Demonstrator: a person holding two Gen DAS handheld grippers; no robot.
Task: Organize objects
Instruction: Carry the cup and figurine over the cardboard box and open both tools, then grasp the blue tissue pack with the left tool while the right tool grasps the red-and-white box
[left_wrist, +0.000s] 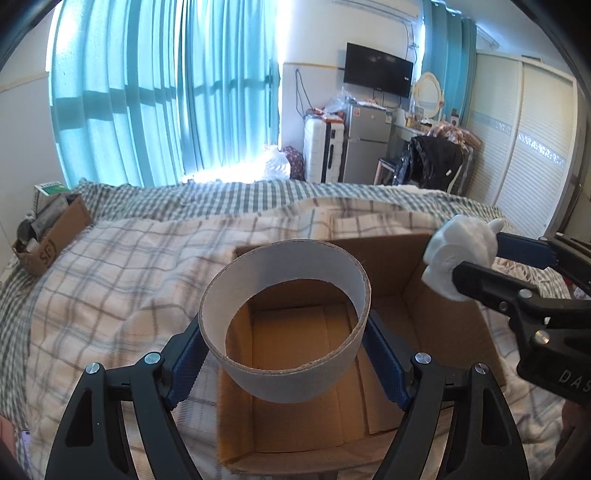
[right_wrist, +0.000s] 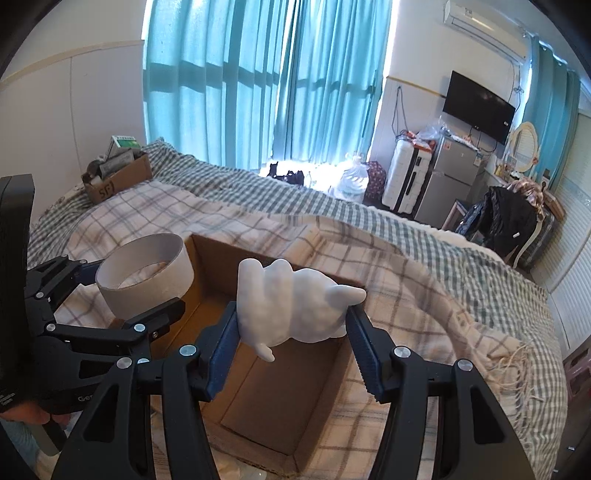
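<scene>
My left gripper is shut on a white cardboard ring and holds it above the left part of an open brown cardboard box. My right gripper is shut on a white animal figurine and holds it above the same box, over its right part. The box lies on the plaid blanket of the bed, and its inside looks bare. The ring and left gripper show at the left of the right wrist view; the figurine and right gripper show at the right of the left wrist view.
A smaller cardboard box with several items stands at the bed's far left corner. Beyond the bed are teal curtains, a fridge, a white suitcase, a chair with dark clothes and a wardrobe.
</scene>
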